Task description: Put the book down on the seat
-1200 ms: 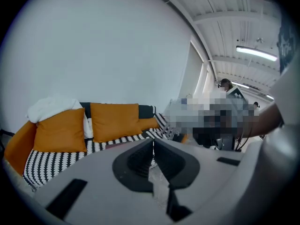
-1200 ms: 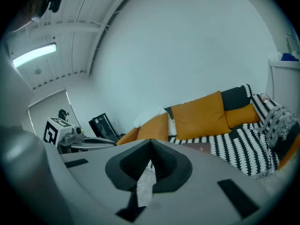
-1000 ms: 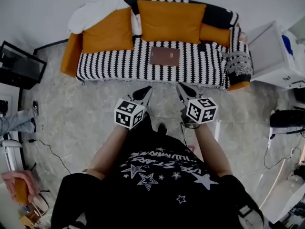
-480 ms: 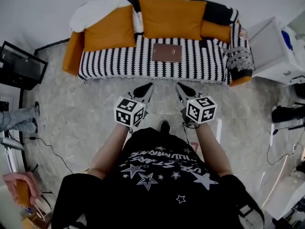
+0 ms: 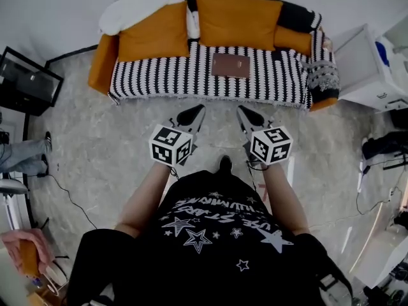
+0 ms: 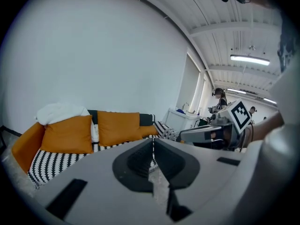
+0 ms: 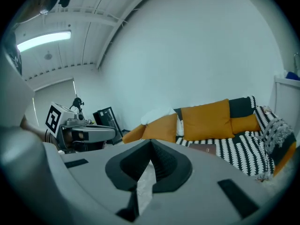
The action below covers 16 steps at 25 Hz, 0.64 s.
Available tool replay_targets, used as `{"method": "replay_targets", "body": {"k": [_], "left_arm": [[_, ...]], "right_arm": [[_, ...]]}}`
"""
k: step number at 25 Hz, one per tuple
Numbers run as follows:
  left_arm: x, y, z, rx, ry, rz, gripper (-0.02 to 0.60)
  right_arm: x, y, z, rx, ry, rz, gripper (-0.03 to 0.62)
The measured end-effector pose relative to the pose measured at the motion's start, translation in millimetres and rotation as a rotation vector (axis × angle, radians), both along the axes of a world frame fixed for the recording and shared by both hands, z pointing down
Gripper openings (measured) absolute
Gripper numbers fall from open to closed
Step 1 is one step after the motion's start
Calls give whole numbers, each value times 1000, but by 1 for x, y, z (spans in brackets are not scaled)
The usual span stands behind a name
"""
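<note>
Flat brown book (image 5: pixel 231 65) lies on striped seat (image 5: pixel 159 76); left tongs (image 5: pixel 195 111) and right tongs (image 5: pixel 243 112) pressed together.

book (image 5: pixel 231 65) print unreadable, possibly television (image 5: pixel 29 85) cropped left

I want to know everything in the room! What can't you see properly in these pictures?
- Book title: head view, too small to read.
- Book again: left gripper view, hidden behind the left gripper itself.
- White cabinet: head view, cut off by the right edge.
- Person's feet: head view, covered by the black shirt; only one shoe shows.
</note>
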<state>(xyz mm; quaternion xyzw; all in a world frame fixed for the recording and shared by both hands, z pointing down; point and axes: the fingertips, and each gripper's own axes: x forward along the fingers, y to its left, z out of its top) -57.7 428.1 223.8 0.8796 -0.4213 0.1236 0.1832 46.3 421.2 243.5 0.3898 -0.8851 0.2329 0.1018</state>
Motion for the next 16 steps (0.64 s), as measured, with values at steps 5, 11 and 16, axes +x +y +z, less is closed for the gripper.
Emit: {"method": "replay_targets", "body": {"k": [5,11,16], "left_arm": [[-16,11,-10,26,15,2,14],[-23,22,-24,68,42,21,14],[-33,32,-28,82,52,19,14]], "right_arm": [[-8,13,-11,30,15,21,23],[-11,27,-18,47,21,64,23],[-17,39,-25,65,28,77,23]]}}
